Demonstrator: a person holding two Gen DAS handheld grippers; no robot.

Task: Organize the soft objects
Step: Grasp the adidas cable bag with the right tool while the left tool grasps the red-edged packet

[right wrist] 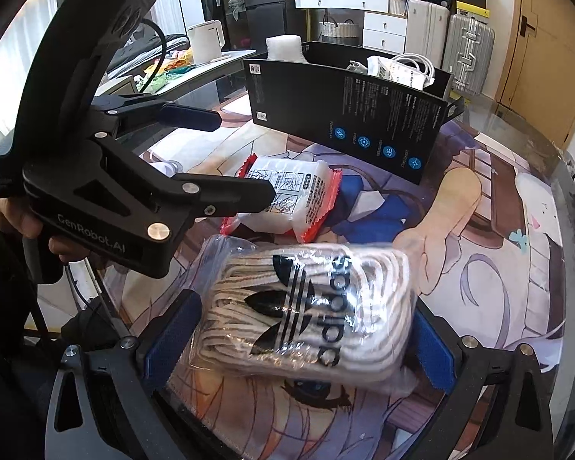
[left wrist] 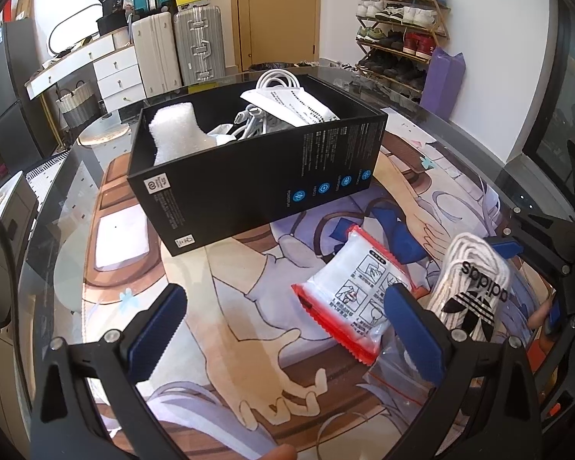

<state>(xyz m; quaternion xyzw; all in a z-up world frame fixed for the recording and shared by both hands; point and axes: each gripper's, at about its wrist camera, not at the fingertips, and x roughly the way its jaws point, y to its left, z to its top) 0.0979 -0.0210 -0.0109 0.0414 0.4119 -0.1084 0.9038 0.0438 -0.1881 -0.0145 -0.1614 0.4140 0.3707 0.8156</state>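
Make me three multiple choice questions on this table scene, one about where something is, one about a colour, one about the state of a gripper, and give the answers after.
1. Where is the white foam block?
A. Standing in the black box
B. On the mat beside the box
C. Between the left gripper's fingers

2. What colour are the crimped edges of the white packet?
A. Green
B. Red
C. Yellow

3. How does the right gripper stand to the bagged adidas laces?
A. Far away above the box
B. Shut flat with nothing near
C. Open, one finger on each side of the bag

Answers: 1 A, the foam sticks up out of the box's end. 2 B, red serrated seals show at both ends. 3 C, the right wrist view shows the blue pads flanking the bag with gaps. The left gripper is open over the mat.
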